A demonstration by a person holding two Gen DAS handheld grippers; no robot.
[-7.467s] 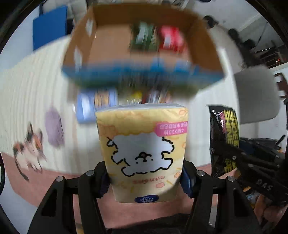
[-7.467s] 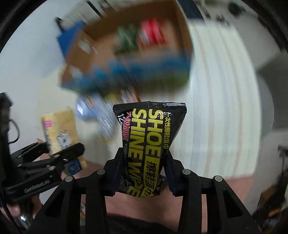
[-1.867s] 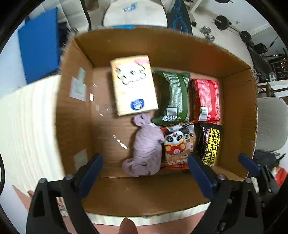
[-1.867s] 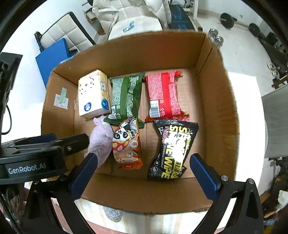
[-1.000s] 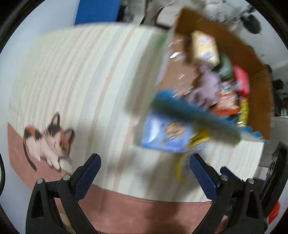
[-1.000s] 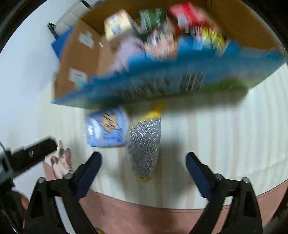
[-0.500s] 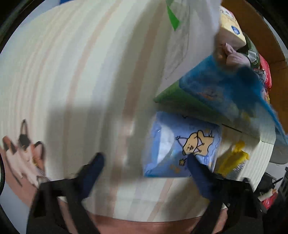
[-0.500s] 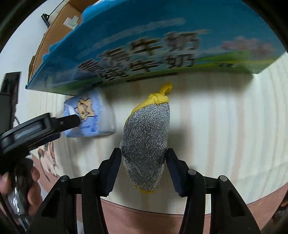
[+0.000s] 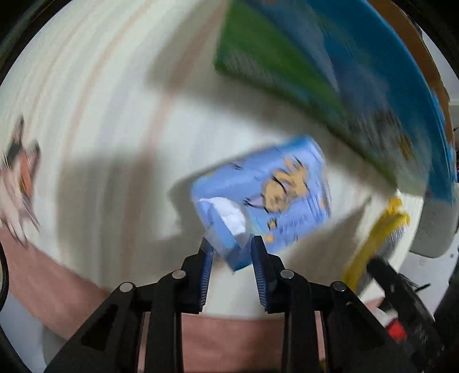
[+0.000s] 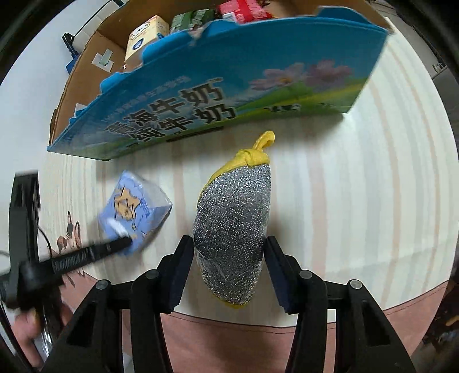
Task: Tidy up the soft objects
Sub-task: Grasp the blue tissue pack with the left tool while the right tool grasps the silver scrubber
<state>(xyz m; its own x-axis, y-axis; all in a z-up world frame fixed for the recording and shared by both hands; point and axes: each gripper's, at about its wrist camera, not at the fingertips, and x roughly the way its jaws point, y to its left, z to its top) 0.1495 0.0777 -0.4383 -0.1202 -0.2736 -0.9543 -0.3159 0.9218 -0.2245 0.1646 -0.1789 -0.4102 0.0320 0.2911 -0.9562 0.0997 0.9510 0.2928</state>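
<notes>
My left gripper (image 9: 231, 250) is shut on the corner of a blue tissue pack (image 9: 266, 198) with a cartoon animal, tilted up off the striped mat; the view is blurred. The pack (image 10: 134, 212) and the left gripper (image 10: 120, 244) also show in the right wrist view. My right gripper (image 10: 228, 258) is shut on a silver glitter scrubber (image 10: 233, 226) with a yellow back and loop, lying on the mat in front of the cardboard box (image 10: 218, 86). The scrubber (image 9: 375, 244) shows at the right of the left wrist view.
The box (image 9: 358, 86) has a blue and green printed front wall and stands just beyond both items. Inside it are a yellow tissue pack (image 10: 146, 34), a green pack (image 10: 186, 20) and a red pack (image 10: 243, 10). A cat picture (image 10: 68, 235) is on the mat's left edge.
My left gripper has closed on the blue tissue pack's corner and tipped it up. My right gripper has stayed closed around the glitter scrubber, with the box now a little farther away.
</notes>
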